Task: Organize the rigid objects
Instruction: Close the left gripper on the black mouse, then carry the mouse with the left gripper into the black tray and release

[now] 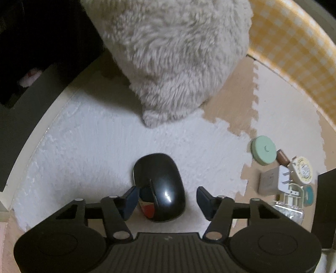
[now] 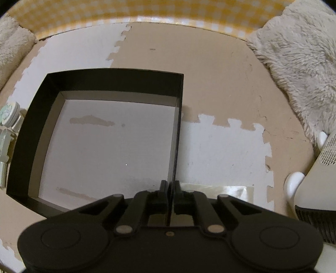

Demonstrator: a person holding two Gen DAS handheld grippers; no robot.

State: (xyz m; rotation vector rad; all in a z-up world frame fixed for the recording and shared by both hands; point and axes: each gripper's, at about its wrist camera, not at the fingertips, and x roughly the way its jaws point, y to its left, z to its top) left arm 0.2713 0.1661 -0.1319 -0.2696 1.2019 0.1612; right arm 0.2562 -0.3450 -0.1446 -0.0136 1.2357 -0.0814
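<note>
A glossy black computer mouse (image 1: 161,178) lies on the white foam mat, directly below my left gripper (image 1: 168,195). It sits between the blue-padded fingers. The left pad is at its side, while the right pad (image 1: 202,194) stands clear of it with a gap, so the jaws are open. A small red and white patch shows at the mouse's near left edge; what it is I cannot tell. In the right wrist view my right gripper (image 2: 170,189) is shut on the thin right wall of an empty black box (image 2: 42,100) with a pale floor.
A fluffy cream blanket (image 1: 172,52) lies beyond the mouse. To its right lie a green disc (image 1: 263,150), a white plug adapter (image 1: 273,180), a round tin (image 1: 303,170) and a clear bottle (image 1: 287,208). A yellow checked wall (image 2: 147,10) borders the mat; a white grilled device (image 2: 321,168) stands right.
</note>
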